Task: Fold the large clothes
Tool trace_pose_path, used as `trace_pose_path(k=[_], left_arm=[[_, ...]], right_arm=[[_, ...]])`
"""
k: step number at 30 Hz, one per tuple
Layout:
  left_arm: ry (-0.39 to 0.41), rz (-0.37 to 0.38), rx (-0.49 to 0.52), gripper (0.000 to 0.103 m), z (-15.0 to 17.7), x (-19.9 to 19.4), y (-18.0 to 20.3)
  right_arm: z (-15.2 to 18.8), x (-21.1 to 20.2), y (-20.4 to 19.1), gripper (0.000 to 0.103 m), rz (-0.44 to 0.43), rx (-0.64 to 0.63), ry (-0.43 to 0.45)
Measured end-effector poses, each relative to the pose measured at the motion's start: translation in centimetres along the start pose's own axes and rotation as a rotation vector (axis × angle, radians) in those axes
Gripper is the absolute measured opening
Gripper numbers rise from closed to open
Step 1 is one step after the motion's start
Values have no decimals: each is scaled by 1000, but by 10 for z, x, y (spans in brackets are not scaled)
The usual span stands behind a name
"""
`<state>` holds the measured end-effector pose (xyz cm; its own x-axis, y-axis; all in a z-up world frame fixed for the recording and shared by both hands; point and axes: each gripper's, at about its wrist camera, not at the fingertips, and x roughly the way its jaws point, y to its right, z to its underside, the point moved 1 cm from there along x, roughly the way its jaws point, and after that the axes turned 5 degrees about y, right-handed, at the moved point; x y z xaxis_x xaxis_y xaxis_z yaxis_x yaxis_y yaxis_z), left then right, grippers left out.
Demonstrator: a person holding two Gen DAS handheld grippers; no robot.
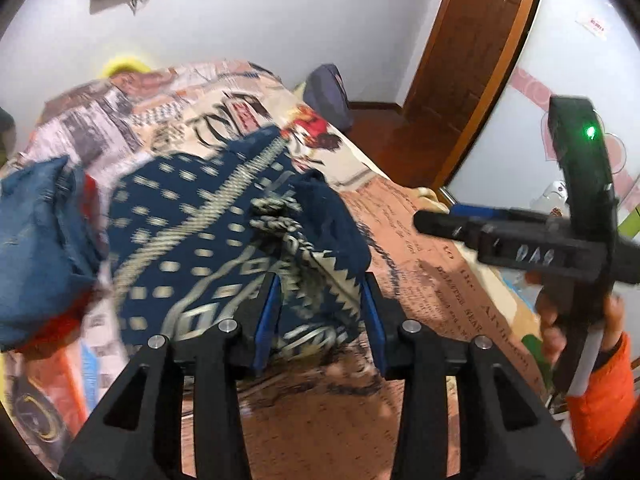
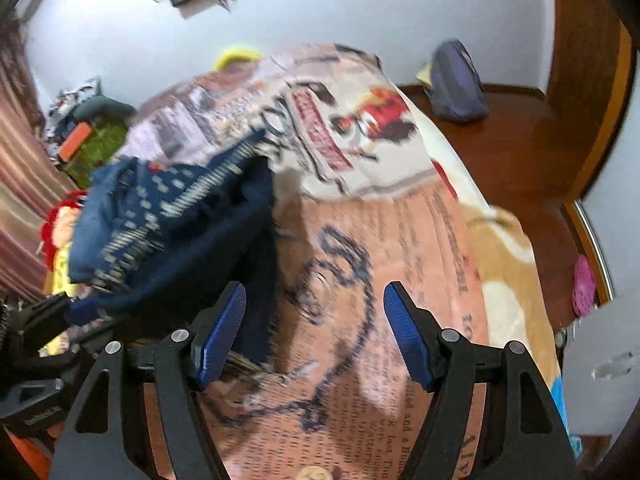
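Note:
A large navy garment with a cream pattern lies bunched on the bed. My left gripper has its blue pads on either side of a gathered fold of it with a braided trim and is shut on it. In the right wrist view the same garment hangs at the left, lifted off the bed. My right gripper is open and empty above the bedspread, just right of the garment's dark edge. The right gripper also shows in the left wrist view, held by a hand in an orange sleeve.
The bed carries a newspaper-print bedspread. A blue denim piece lies at the left. A grey bag sits on the wooden floor by the wall. A wooden door stands at the right. Clutter lies beside the curtain.

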<state>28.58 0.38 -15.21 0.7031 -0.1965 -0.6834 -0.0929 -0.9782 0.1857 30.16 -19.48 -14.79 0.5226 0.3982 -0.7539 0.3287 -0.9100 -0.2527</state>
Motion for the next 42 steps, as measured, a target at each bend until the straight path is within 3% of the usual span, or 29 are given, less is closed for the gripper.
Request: trace_pose_path(k=[3, 8, 13, 16, 18, 21, 25, 30, 37, 42], left_arm=[[41, -34, -34, 49, -4, -17, -19], [87, -141, -83, 49, -6, -37, -55], [33, -183, -120, 49, -3, -26, -85], [-59, -140, -130, 49, 7, -5, -91], [-60, -122, -120, 56, 17, 3, -88], [-33, -164, -40, 59, 25, 4, -76], [-14, -172, -55, 61, 29, 3, -76], [-41, -122, -147, 69, 32, 5, -93], [-88, -87, -223, 74, 49, 12, -102], [-88, -141, -203, 74, 51, 4, -104]], right_arm=[[-11, -7, -19, 68, -31, -41, 43], [-20, 3, -53, 68, -107, -66, 57], [-18, 28, -80, 68, -153, -80, 7], [-12, 41, -90, 68, -172, -77, -41], [-8, 46, -94, 68, -176, -78, -61], [-2, 49, -98, 68, -175, -85, -83], [7, 56, -94, 68, -140, -109, -109], [21, 66, -69, 68, -9, -110, -140], [36, 63, -26, 78, -53, 1, -149], [39, 61, -11, 81, -13, 30, -139]])
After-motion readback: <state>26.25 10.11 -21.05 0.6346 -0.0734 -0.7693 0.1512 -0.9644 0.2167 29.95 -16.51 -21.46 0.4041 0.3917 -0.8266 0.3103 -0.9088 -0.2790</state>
